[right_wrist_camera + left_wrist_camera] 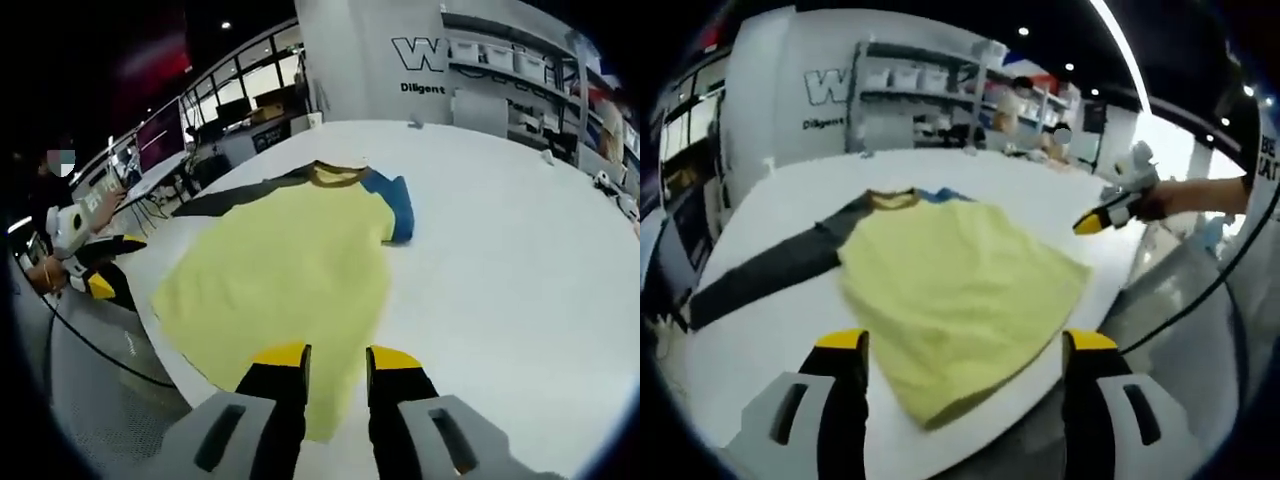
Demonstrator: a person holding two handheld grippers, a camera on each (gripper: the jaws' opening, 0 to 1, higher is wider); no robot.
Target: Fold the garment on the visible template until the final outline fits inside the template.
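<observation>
Left gripper view: pale yellow cloth shirt with dark grey long sleeves and a mustard collar spread flat on the white bench, filling the middle of the frame. Hem nearest, hanging a little over the bench edge at lower centre; collar and a blue patch at the far end, upper centre. Long axis running from the bottom of the frame toward the top. One dark sleeve stretched out toward the left edge of the frame. Left gripper released, jaws wide apart, straddling the hem corner from the near side, seemingly not touching the cloth. Right gripper coming in at the right of the frame, yellow tips pointing at the shirt's right edge, apart from it. No template outline discernible on the bench.

Right gripper view: same shirt in the centre and left of the frame, hem at the bottom, collar at upper centre, blue part folded out to the right of the collar. Right gripper with jaws standing a narrow gap apart, yellow tips over the hem edge at lower centre; impossible to tell whether cloth is pinched between them. Left gripper at the left edge of the frame, off the bench, beside the shirt's left hem corner.

Judgement: both grippers at the hem end, so the coming fold likely carries hem toward collar along the long axis.
</observation>
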